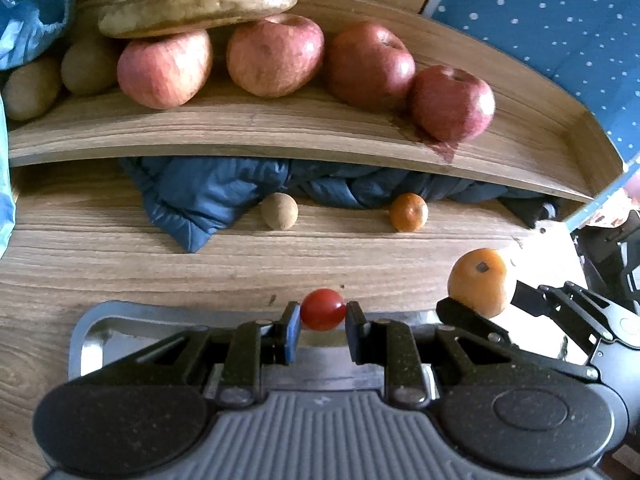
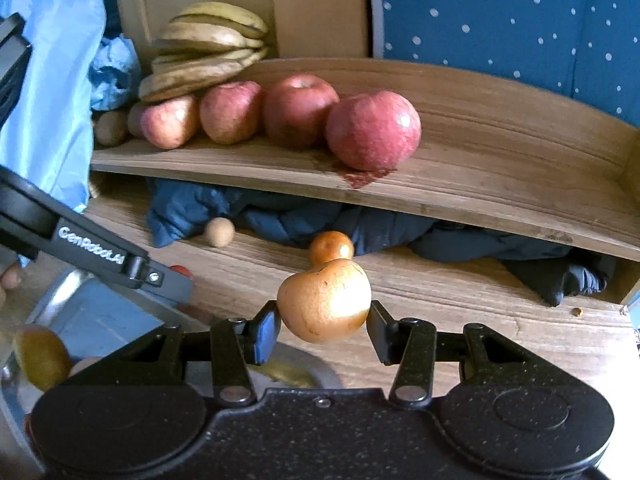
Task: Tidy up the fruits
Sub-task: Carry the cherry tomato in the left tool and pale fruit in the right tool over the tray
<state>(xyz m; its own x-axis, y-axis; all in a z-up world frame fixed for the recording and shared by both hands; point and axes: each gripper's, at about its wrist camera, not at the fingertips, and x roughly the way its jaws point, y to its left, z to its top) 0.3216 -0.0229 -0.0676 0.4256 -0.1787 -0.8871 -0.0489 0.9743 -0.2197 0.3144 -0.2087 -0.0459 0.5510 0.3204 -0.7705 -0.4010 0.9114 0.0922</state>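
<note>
From my left wrist view, my left tongs [image 1: 323, 316] pinch a cherry tomato [image 1: 322, 309] over the far rim of the metal tray [image 1: 86, 334]. The shelf [image 1: 280, 136] lies straight ahead and above, with four apples [image 1: 275, 55] in a row, bananas [image 1: 196, 6] stacked on the left and kiwis [image 1: 86, 66] beside them. Bare board shows only in front of the apples and at the right end. Off to the right, my right tongs [image 1: 478, 300] carry the orange fruit [image 1: 478, 282].

From my right wrist view, my right tongs [image 2: 323, 320] pinch that orange fruit [image 2: 324, 300], a lumpy round thing with no clear long axis. The rightmost apple [image 2: 373, 136] sits dead ahead; open shelf board [image 2: 520, 152] lies right of it, nearer this hand, I judge. On the desk [image 2: 440, 300] below, a small mandarin [image 2: 331, 246] and a pale brown fruit [image 2: 219, 231] lie against a blue jacket [image 2: 180, 212].
</note>
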